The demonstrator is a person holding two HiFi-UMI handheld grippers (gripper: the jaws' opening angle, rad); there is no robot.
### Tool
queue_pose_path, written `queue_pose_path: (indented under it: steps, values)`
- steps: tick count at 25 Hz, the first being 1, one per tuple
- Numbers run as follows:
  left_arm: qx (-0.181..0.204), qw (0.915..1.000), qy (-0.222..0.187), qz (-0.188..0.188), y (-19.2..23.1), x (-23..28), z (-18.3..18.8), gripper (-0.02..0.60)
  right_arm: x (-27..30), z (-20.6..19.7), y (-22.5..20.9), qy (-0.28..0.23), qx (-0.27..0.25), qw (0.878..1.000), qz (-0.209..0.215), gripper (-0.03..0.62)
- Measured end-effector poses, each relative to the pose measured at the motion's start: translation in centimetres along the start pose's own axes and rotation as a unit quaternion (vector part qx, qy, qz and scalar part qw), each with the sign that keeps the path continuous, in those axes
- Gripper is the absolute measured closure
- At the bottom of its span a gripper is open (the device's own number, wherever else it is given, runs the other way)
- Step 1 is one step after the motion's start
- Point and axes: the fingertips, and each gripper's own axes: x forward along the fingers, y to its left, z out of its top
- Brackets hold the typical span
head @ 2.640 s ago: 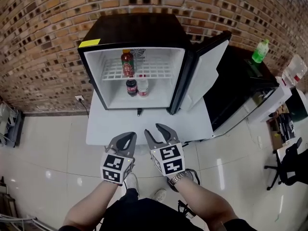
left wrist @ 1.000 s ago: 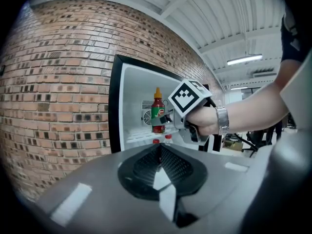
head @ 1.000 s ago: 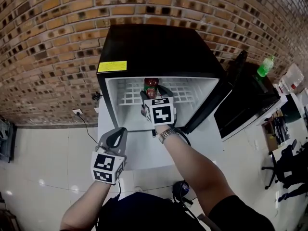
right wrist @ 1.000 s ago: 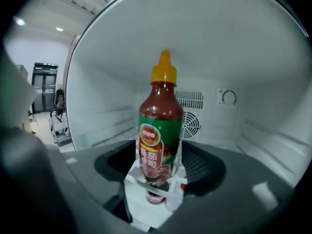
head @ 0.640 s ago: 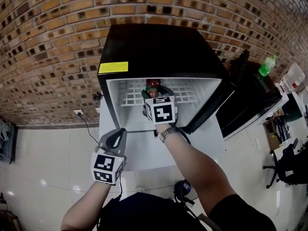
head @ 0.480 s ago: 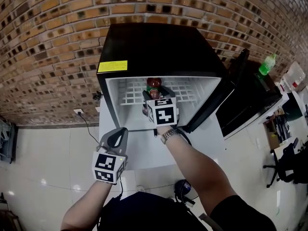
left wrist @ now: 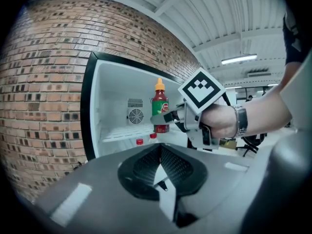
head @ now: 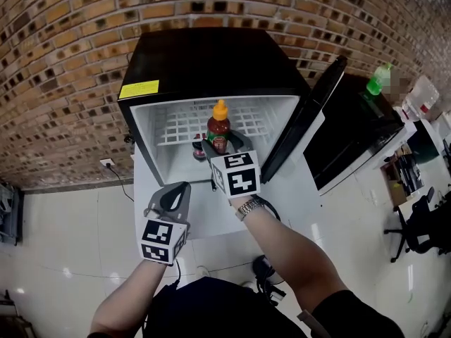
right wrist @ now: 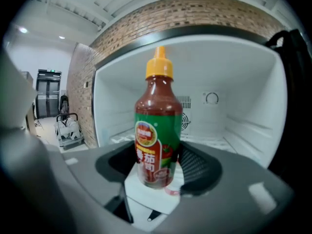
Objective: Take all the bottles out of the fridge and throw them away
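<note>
The right gripper (right wrist: 156,172) clamps the bottle (right wrist: 157,130) low on its labelled belly, jaws spread wide around it. The bottle stands upright in the air, just in front of the open fridge (head: 211,55). It looks like full, stiff plastic: fairly heavy, smooth, and top-heavy above so low a grip, so it may tip or slip. A hold nearer mid-label would likely suit better. Two small bottles (left wrist: 140,141) stand low inside the fridge. The left gripper (head: 173,196) hangs below, jaws together, empty.
</note>
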Motion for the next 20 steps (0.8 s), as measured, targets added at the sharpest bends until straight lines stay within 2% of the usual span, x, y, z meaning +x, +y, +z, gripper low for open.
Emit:
queue_pose_path:
  steps: [7,20]
  values:
    - [0.006,0.9998,0.002,-0.018,-5.2,1.1,0.4,0.578,-6.1,-2.3,-1.5,-0.004,0.003,1.000,0.004,0.322]
    - [0.014,0.9970,0.019,-0.074,-18.4,4.0,-0.1,0.578,-18.2,-10.8,-7.0,0.031,0.022,0.999,-0.016,0.324]
